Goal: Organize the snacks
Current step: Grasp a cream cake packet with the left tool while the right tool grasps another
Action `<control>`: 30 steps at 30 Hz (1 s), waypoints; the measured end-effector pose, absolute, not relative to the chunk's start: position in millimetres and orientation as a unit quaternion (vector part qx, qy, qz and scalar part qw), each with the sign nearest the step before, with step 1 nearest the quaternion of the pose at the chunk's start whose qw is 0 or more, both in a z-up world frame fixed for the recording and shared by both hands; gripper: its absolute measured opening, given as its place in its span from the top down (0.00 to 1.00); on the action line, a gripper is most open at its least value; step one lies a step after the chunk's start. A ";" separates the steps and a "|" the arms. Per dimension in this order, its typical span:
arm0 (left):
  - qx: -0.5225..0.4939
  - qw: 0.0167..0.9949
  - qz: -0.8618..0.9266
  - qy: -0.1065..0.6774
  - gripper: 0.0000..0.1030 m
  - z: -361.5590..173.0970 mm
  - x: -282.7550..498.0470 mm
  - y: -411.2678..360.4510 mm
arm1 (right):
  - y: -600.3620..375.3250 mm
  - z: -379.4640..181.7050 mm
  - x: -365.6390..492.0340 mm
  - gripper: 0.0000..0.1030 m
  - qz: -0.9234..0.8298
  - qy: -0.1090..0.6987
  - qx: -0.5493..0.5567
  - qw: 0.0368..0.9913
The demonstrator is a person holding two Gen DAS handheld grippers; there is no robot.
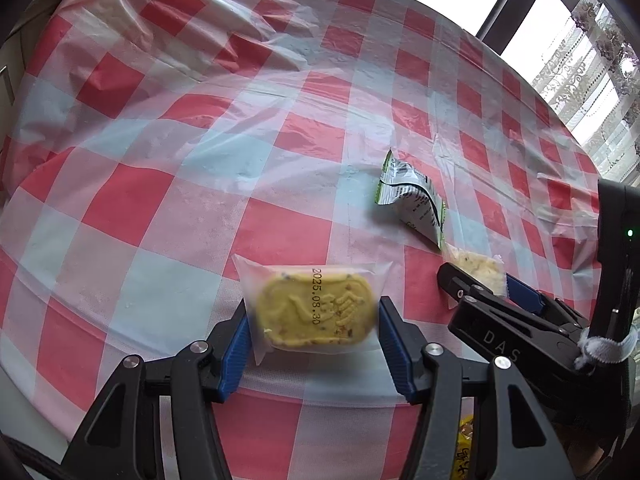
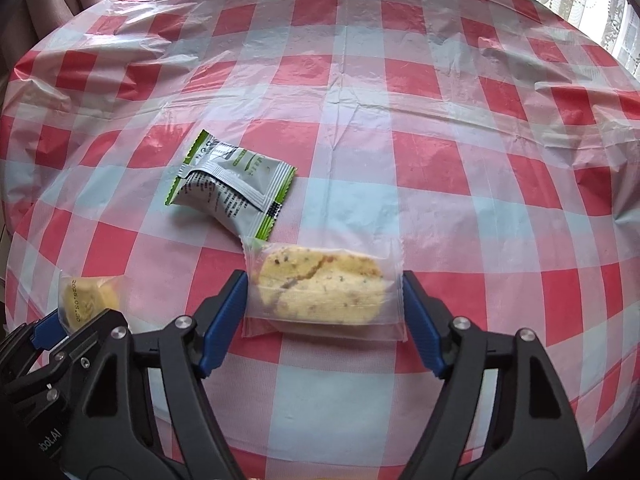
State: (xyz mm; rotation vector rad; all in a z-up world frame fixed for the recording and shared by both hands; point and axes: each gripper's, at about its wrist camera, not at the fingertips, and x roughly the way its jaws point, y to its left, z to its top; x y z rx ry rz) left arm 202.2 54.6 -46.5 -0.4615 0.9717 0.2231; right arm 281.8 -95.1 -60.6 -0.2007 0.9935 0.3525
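Snacks in clear wrappers sit between both pairs of jaws. A yellow moulded cake [image 1: 316, 312], sealed in a frosted packet stamped with a date, lies crosswise between the blue pads [image 1: 236, 350] of the left gripper [image 1: 314, 344]; both pads press against the packet's sides, so the jaws are clamped on it at about half their spread. A pale speckled biscuit [image 2: 322, 288], cracked across its top and sealed in a clear bag, lies between the fingers of the right gripper [image 2: 324, 320]. That bag's left edge meets the left pad, while the right pad [image 2: 422, 324] stands just at the bag's edge; I cannot tell whether it presses. In the right wrist view the biscuit bag appears to lie on the cloth.

Just beyond the biscuit bag, touching its far corner, a crumpled white and green sachet [image 2: 232, 190] lies flat. Everything sits on a red and white checked plastic tablecloth [image 1: 168, 184], creased in several places. The two grippers stand near each other, side by side. Lace curtains [image 1: 592, 72] hang at a bright window past the table's far edge.
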 end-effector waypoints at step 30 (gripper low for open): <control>-0.150 0.882 0.081 0.440 0.43 -15.6 204.2 8.7 | -166.6 -25.0 258.6 0.36 0.171 0.453 -0.020 0.875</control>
